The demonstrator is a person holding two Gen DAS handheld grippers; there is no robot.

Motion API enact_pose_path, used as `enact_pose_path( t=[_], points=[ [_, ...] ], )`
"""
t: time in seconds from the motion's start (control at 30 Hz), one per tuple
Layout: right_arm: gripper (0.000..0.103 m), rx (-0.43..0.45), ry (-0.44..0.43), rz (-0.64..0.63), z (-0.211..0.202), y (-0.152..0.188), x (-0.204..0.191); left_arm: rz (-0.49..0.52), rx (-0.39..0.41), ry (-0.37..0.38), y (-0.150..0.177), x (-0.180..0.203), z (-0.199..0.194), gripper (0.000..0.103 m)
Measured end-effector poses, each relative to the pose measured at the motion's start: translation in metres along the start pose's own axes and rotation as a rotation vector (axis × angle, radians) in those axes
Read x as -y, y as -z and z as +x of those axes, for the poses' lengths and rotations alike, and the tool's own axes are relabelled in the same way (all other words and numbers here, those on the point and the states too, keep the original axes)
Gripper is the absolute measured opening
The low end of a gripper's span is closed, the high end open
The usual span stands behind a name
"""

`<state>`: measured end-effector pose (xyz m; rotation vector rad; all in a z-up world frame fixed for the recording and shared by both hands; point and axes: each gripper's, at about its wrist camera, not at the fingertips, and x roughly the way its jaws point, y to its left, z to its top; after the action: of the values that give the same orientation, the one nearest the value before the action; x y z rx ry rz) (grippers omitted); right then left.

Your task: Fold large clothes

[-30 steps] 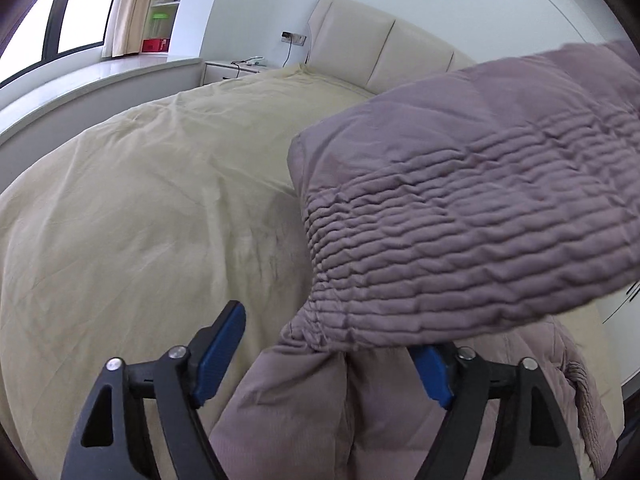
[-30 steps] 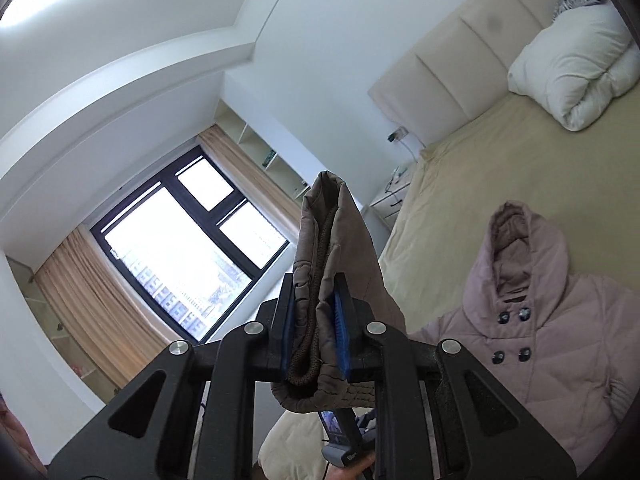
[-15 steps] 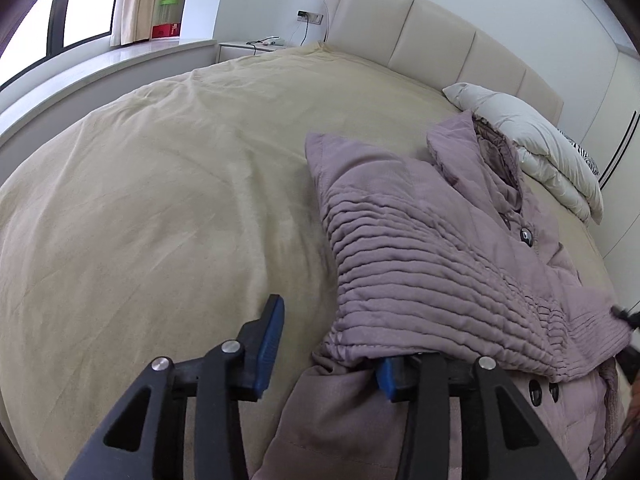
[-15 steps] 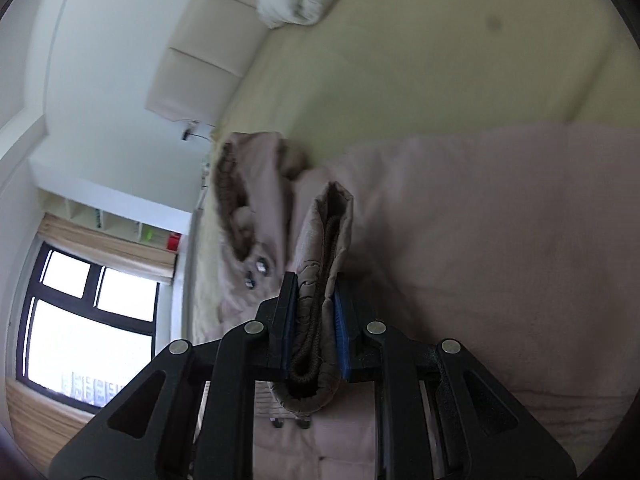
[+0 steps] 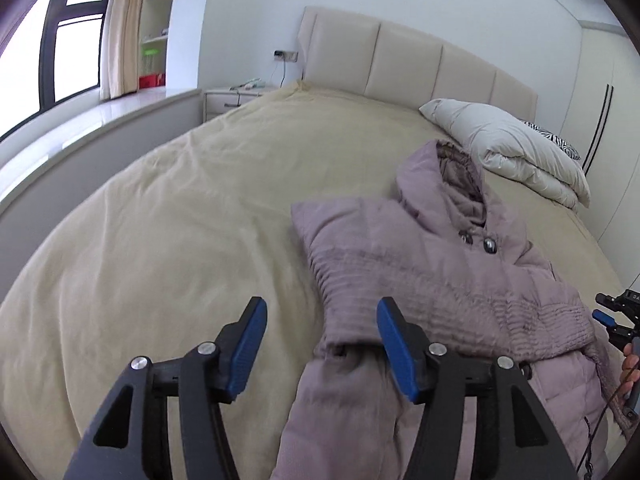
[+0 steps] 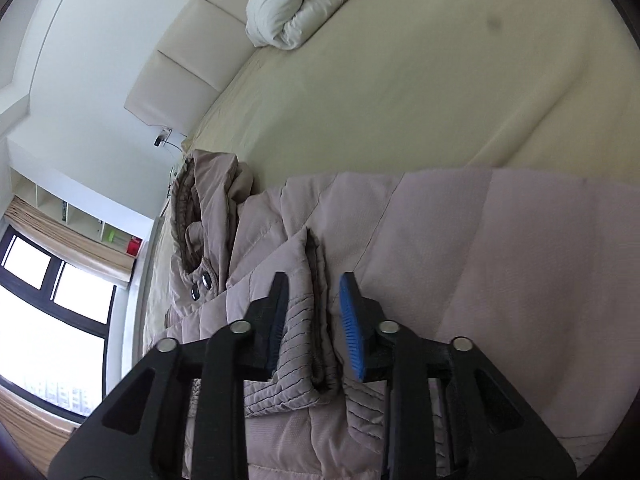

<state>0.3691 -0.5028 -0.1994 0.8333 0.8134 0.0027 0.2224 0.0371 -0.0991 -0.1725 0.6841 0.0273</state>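
Observation:
A mauve quilted hooded coat (image 5: pixel 472 264) lies on the beige bed (image 5: pixel 180 232), hood toward the headboard. One sleeve (image 5: pixel 440 300) is folded across its front. My left gripper (image 5: pixel 320 320) is open and empty, just above the coat's left edge near the sleeve fold. My right gripper (image 6: pixel 314 308) is open, its fingers on either side of the sleeve cuff (image 6: pixel 308 344), which rests on the coat (image 6: pixel 500 280). The right gripper also shows at the right edge of the left wrist view (image 5: pixel 616 316).
A white folded duvet (image 5: pixel 508 148) and a zebra-print pillow (image 5: pixel 556 144) lie by the padded headboard (image 5: pixel 412 60). A nightstand (image 5: pixel 232 98), window ledge (image 5: pixel 80 128) and shelves (image 5: pixel 154 36) stand left of the bed.
The sleeve was carried over and laid across the coat's front. My right gripper opened and let go of the cuff. My left gripper pulled back a little from the coat's edge.

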Motion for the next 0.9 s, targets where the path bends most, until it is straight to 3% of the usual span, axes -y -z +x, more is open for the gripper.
enact_pose_path(
  t=[0.07,0.17,0.23,0.33,0.43,0.57,0.67,0.77,0.83,0.87,0.9],
  points=[
    [0.054,0.031,-0.008,-0.004,-0.048,-0.003,-0.018,0.043,-0.002,0.014,-0.018,0.010,0.017,0.050],
    [0.055,0.024,-0.057,-0.128,-0.079,-0.001,-0.061,0.117,-0.054,0.015,-0.033,0.028,0.053,0.034],
    [0.055,-0.017,-0.072,-0.219,-0.079,0.011,-0.084,0.180,-0.107,-0.031,-0.031,0.036,0.083,0.028],
    [0.055,-0.083,-0.069,-0.288,-0.056,0.025,-0.101,0.236,-0.187,-0.066,-0.013,0.034,0.123,0.028],
    [0.050,-0.160,0.045,-0.279,-0.017,0.038,-0.076,0.234,-0.185,-0.050,-0.007,0.028,0.128,0.028],
    [0.050,-0.110,0.068,-0.359,-0.005,0.050,-0.078,0.174,-0.176,0.003,-0.019,0.018,0.112,0.026],
    [0.050,-0.064,0.020,-0.373,-0.029,0.048,-0.091,0.092,-0.073,0.038,-0.035,0.004,0.085,0.026],
    [0.050,-0.024,0.023,-0.439,-0.046,0.049,-0.104,0.129,-0.064,0.022,-0.042,0.006,0.091,0.025],
    [0.050,-0.086,0.099,-0.436,-0.024,0.051,-0.097,0.184,-0.120,0.009,-0.035,0.013,0.109,0.021],
    [0.050,-0.122,0.126,-0.419,-0.012,0.053,-0.086,0.201,-0.185,0.007,-0.026,0.015,0.126,0.021],
    [0.050,-0.111,0.114,-0.422,-0.005,0.056,-0.079,0.189,-0.203,0.016,-0.019,0.012,0.135,0.022]
  ],
)
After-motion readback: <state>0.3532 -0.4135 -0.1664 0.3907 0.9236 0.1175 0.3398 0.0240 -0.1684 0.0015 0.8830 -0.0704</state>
